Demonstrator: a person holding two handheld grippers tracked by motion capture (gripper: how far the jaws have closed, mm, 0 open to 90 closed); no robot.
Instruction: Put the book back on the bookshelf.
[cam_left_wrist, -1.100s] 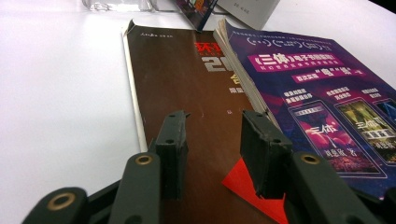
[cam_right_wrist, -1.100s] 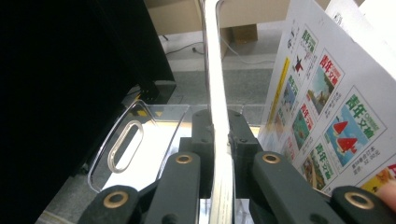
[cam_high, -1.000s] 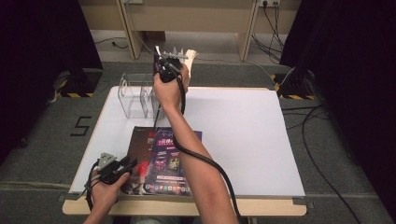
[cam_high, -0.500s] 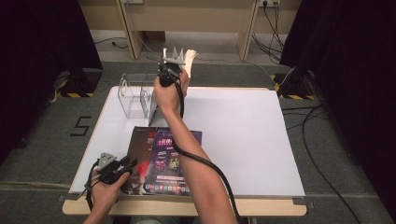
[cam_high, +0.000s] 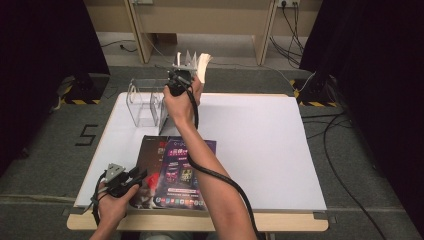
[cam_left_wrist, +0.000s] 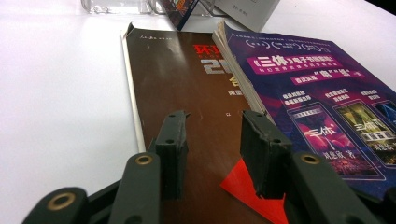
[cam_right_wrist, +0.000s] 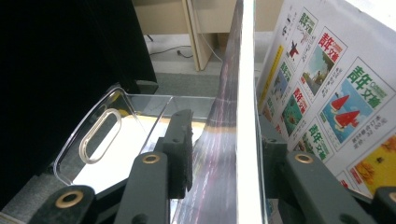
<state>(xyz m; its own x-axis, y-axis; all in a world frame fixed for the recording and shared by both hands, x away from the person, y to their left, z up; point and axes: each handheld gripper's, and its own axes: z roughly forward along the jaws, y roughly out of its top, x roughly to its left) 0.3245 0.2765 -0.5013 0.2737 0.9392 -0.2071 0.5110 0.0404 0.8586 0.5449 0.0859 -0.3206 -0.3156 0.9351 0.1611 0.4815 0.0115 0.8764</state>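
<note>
A: Jaws of the right gripper (cam_high: 186, 64) are clamped on a book (cam_right_wrist: 236, 116), held edge-on and raised above the clear rack (cam_high: 146, 102) at the far left of the worktop (cam_high: 260, 145). Left gripper (cam_left_wrist: 212, 149) jaws stand apart, hovering low over the brown book (cam_left_wrist: 187, 102), gripping nothing.

B: So we're slotting it into the rack. We keep the book upright, spine down, line it up with an open slot between the dividers, then lower straight. No twist, or the thin walls catch the cover.

A: Agreed. We release only once the bottom edge sits on the rack floor.

B: And the left?

A: We park it near the two books on the near side; the purple book (cam_high: 187, 170) lies overlapping the brown one.

B: What can't we read?

A: In the right gripper view the book blocks the slot beneath it, so we can't tell which compartment is under it. From above, the hand covers part of the rack. There's something already standing in the rack (cam_left_wrist: 180, 9), cut off at the frame top.
</note>
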